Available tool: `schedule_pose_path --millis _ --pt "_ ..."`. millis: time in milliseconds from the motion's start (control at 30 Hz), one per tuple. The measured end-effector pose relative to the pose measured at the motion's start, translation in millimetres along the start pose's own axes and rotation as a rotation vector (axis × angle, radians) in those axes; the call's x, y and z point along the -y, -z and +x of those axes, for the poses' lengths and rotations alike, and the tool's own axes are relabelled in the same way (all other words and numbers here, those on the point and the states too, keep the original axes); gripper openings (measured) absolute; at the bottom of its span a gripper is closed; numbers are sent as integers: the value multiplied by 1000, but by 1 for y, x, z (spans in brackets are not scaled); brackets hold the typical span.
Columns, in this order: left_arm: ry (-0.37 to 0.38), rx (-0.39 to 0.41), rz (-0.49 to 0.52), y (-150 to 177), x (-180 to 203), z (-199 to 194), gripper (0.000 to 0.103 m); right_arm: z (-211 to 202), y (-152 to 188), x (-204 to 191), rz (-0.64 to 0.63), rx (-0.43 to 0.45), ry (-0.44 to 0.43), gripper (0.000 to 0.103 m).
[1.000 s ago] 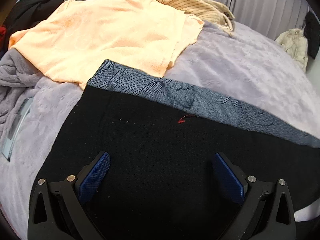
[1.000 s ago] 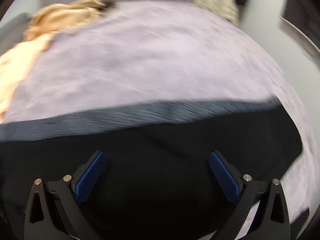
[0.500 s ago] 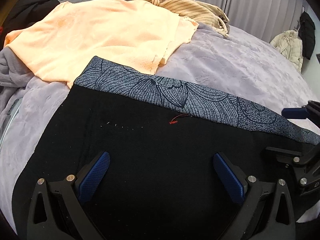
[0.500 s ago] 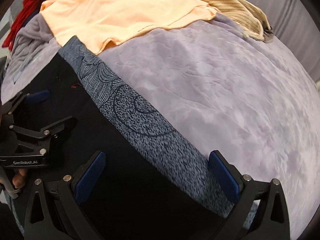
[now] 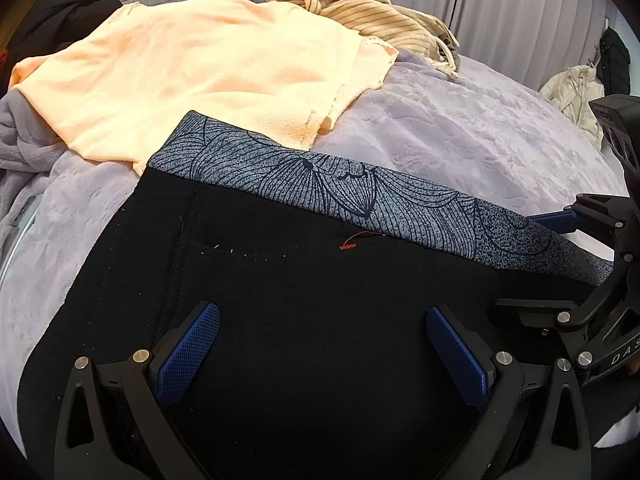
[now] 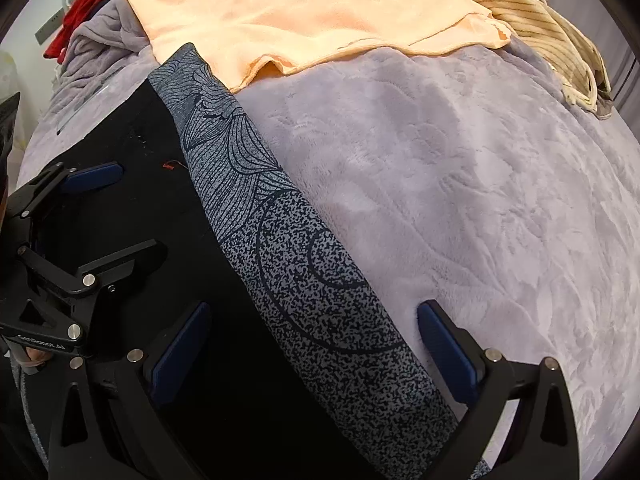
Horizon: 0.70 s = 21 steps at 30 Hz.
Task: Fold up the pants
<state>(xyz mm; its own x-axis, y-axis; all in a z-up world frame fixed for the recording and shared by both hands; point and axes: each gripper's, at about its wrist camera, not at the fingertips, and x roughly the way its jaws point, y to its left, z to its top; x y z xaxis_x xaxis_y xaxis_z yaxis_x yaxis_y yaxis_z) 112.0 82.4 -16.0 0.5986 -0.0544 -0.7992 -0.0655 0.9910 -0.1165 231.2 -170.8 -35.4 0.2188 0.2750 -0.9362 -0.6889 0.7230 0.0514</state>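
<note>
Black pants [image 5: 304, 300] with a grey patterned waistband [image 5: 360, 200] lie flat on a lilac bedspread [image 5: 460, 120]. My left gripper [image 5: 320, 348] hovers open over the black fabric below the waistband, with nothing between its blue pads. My right gripper [image 6: 316, 344] is open too, straddling the waistband [image 6: 320, 280] near its end, one pad over black cloth and the other over the bedspread [image 6: 480, 180]. Each gripper shows in the other's view: the right gripper [image 5: 560, 264] at the right edge, the left gripper [image 6: 116, 212] at the left edge. A small red tag [image 5: 347, 246] sits under the waistband.
A peach towel [image 5: 208, 76] overlaps the waistband's far corner. A striped beige garment [image 5: 376, 20] lies behind it. Grey fleece [image 5: 24, 136] and dark clothes bunch at the left; a red garment [image 6: 88, 0] lies beyond. A cream jacket [image 5: 576, 88] hangs at the right by curtains.
The right gripper swung left from the pants' far end onto the waistband beside the left gripper. The left gripper moved slightly closer to the waistband. Both stayed open.
</note>
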Motion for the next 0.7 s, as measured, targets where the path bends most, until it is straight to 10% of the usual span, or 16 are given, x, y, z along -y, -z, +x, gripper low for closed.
schedule_pose_path --millis 100,167,367,567,700 --pt "0 0 0 0 0 0 103 -2 6 -9 -10 7 -9 95" --pt "-4 -1 2 0 1 0 103 -5 5 -16 -21 8 -55 61" --pt "1 -23 -1 -5 1 -5 103 -20 5 -44 -44 42 45 19" --pt "96 73 -209 -32 -29 -62 103 -44 20 -77 -101 126 119 15" --pt "97 -95 -358 -63 -36 -38 103 -51 40 -92 -152 166 208 15"
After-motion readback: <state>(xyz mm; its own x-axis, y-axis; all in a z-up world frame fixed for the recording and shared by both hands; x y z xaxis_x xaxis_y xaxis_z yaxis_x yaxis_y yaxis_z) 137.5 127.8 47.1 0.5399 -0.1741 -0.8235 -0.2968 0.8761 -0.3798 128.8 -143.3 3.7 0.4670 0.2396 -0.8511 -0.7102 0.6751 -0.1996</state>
